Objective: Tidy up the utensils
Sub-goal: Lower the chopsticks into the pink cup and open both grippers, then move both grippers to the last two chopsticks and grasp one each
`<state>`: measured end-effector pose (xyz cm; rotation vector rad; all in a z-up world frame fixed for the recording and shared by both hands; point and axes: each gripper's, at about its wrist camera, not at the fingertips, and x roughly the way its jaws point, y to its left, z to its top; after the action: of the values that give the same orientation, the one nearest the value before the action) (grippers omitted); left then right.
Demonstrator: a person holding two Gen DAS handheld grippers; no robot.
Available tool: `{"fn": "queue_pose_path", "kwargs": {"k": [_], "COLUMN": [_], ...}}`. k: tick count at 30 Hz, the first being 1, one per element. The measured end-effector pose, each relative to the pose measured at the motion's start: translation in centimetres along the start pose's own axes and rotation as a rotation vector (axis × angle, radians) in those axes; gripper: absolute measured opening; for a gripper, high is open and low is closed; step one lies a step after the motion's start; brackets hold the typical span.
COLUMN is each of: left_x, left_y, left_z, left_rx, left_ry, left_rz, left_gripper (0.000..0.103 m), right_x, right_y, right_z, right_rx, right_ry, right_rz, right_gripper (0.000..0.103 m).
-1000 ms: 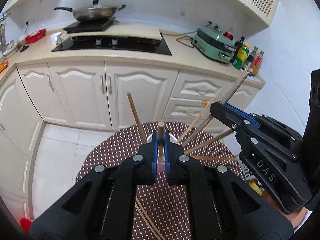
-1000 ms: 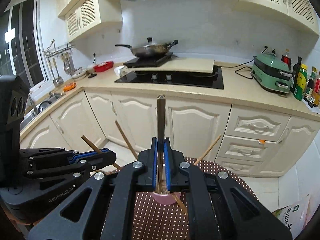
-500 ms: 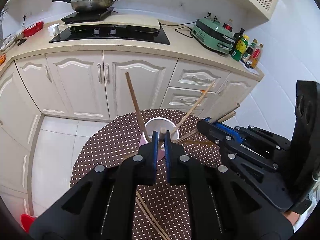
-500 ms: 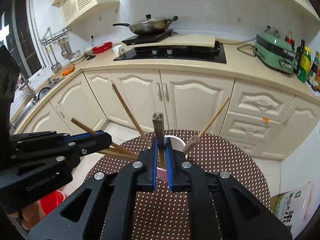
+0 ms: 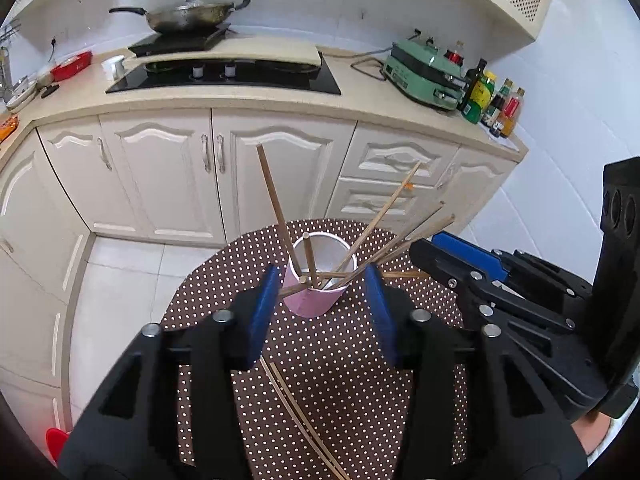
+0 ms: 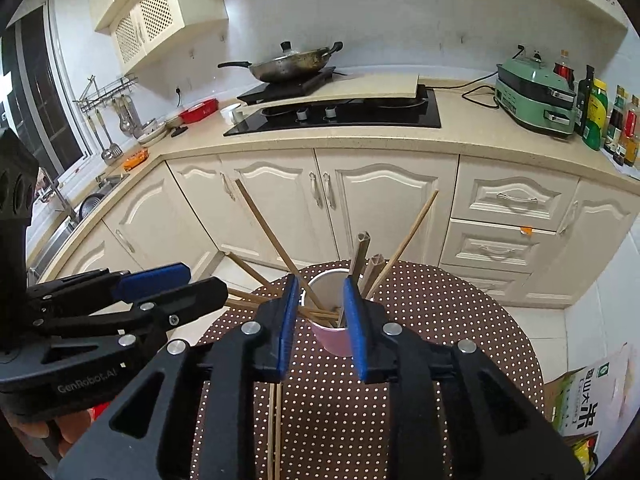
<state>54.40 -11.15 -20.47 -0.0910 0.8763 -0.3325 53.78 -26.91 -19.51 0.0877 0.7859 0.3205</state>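
A pink cup (image 5: pixel 310 304) (image 6: pixel 334 338) stands on the round dotted table (image 5: pixel 348 380) and holds several wooden chopsticks (image 5: pixel 276 204) (image 6: pixel 260 220) that fan outwards. My left gripper (image 5: pixel 321 271) hangs just over the cup's near rim. Its jaws are opening, and a chopstick stands loose in the cup between them. My right gripper (image 6: pixel 320 285) is also over the cup with its jaws opening. Two thicker grey-brown chopsticks (image 6: pixel 360 248) stand free just beyond its right finger. Each gripper shows in the other's view, the right (image 5: pixel 426 242) and the left (image 6: pixel 204 280). Two more chopsticks (image 5: pixel 296 408) (image 6: pixel 275 420) lie flat on the cloth.
Cream cabinets (image 6: pixel 360 200) and a counter with a hob, a wok (image 6: pixel 288 66), a green appliance (image 6: pixel 536 96) and bottles stand beyond the table. A rice bag (image 6: pixel 584 396) sits on the tiled floor at the right. A person's fingers hold the left gripper (image 6: pixel 60 436).
Both grippers held a chopstick upright above the cup, sank with it into the cup, and their jaws have parted. Both chopsticks stand loose in the cup.
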Motion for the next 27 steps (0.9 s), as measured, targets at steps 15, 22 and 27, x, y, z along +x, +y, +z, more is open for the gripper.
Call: {"fn": "queue_pose_path", "kwargs": {"k": [15,22,27], "left_x": [-4.9,-4.8,-2.8], "left_y": [1.4,4.2,5.4], "left_z": [-3.4,-6.5,-8.7], "left_rx": [-0.037,-0.119,-0.166], "left_ry": [-0.059,-0.019,0.05], "left_rz": [0.029,0.072,0.101], "left_gripper": [0.048,0.049,0.051], "right_x": [-4.1,-2.8,-1.4], "right_y": [2.4,4.4,4.8], "right_z": [-2.4,-5.4,-7.1], "right_rx": [-0.011,-0.039,-0.046], "right_ry": [-0.038,0.042,0.103], "right_rz": [0.03,0.067,0.086], "right_gripper": [0.027,0.027,0.027]}}
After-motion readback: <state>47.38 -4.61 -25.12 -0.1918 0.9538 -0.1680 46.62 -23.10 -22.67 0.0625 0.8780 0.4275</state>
